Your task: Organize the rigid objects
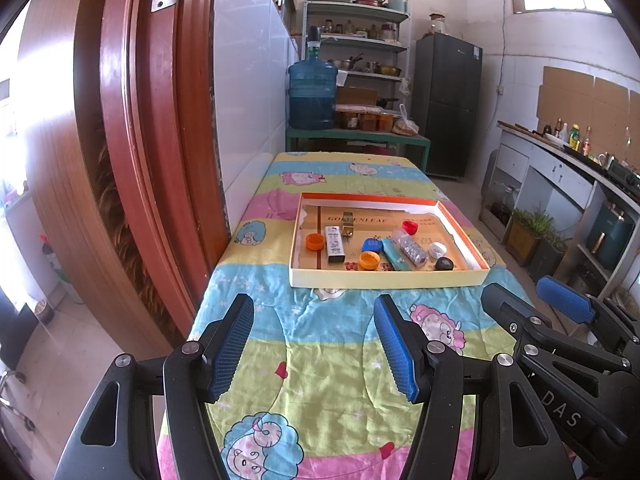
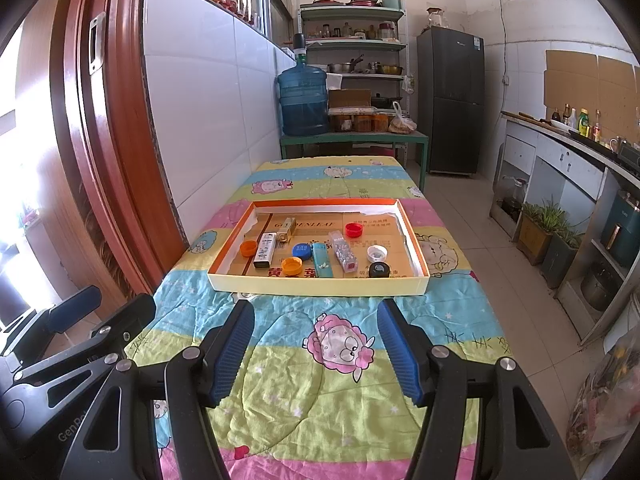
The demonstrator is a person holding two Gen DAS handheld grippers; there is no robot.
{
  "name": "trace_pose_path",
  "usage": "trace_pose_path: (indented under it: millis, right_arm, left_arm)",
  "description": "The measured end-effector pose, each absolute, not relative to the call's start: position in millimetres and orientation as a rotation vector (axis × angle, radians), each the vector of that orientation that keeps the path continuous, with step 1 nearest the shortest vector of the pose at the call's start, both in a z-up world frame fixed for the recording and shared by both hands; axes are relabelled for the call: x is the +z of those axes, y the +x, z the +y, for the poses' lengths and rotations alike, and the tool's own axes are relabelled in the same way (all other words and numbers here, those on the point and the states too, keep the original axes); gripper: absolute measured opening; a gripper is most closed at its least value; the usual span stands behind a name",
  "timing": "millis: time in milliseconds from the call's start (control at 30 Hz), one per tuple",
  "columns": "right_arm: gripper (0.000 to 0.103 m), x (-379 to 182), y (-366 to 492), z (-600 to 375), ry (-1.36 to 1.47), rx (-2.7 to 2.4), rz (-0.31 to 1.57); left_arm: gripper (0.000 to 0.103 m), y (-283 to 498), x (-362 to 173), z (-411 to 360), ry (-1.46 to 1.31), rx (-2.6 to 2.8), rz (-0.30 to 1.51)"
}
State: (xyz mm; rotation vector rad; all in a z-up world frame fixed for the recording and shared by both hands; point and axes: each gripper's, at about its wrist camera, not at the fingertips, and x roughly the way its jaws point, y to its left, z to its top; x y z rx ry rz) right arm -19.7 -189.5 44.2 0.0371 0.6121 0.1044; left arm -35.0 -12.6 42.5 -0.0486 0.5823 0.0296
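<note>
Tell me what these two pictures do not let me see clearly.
- Print on the white box: too small, both views.
- Contents of the clear tube: too small.
- Tray floor by its near wall: hidden by that wall.
- Left gripper body: cut off by the bottom edge.

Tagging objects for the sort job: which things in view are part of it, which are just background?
Job:
box tray
orange caps
blue cap
red cap
white cap
black cap
clear bottle

Background:
water jug
fridge
shelves
</note>
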Motion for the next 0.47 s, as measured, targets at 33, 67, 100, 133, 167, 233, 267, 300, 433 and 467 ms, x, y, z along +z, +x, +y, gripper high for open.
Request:
trace_pose_path:
  millis: [33, 67, 100, 133, 167, 233, 267, 300, 433, 467]
  right_arm:
    - [0.063, 44.4, -19.6, -189.4, 0.037, 0.105, 0.612]
    - [0.063, 44.5, -19.6, -189.4, 0.037, 0.105, 0.612]
    - [0.063, 43.9, -19.6, -189.5, 0.037, 0.105, 0.613]
    - [0.063, 43.3, -19.7, -189.6, 0.038, 0.104, 0.613]
    - [0.063, 43.8, -19.5, -189.4, 0.038, 0.105, 0.613]
    - [0.063, 43.9, -19.4, -189.5, 0.038, 0.105, 0.613]
    - [0.063, 43.4, -19.6, -189.8, 0.038, 0.105, 0.614]
    - [0.063, 43.6, -19.5, -189.8, 0.038, 0.105, 0.613]
    - [0.063, 41.3, -19.3, -189.1, 0.039, 0.105, 0.615]
    - [0.063, 39.8, -19.0, -188.6, 0.04, 0.105, 0.617]
  left_arm:
    - [0.064, -35.1, 41.2, -12.4, -0.049, 0.029, 0.584]
    - [0.064, -35.2, 39.8, -12.3, -0.049, 0.028, 0.585]
    - [0.064, -34.8, 39.7, -12.1, -0.048, 0.029, 0.585]
    - [0.064, -34.9, 39.7, -12.1, -0.048, 0.029, 0.585]
    - [0.064, -34.9, 39.6, -12.1, -0.05, 0.028, 0.586]
    - [0.064, -34.0, 37.8, -11.1, -0.053, 0.026, 0.587]
    - [0.064, -33.8, 36.5, -11.0, -0.053, 0.026, 0.589]
    - [0.064, -33.8, 35.5, -11.3, -0.051, 0.027, 0.591]
    - [0.064, -34.8, 32.1, -12.9, -0.033, 0.069, 0.6]
    - [0.064, -32.4, 32.4, -12.4, -0.032, 0.065, 0.606]
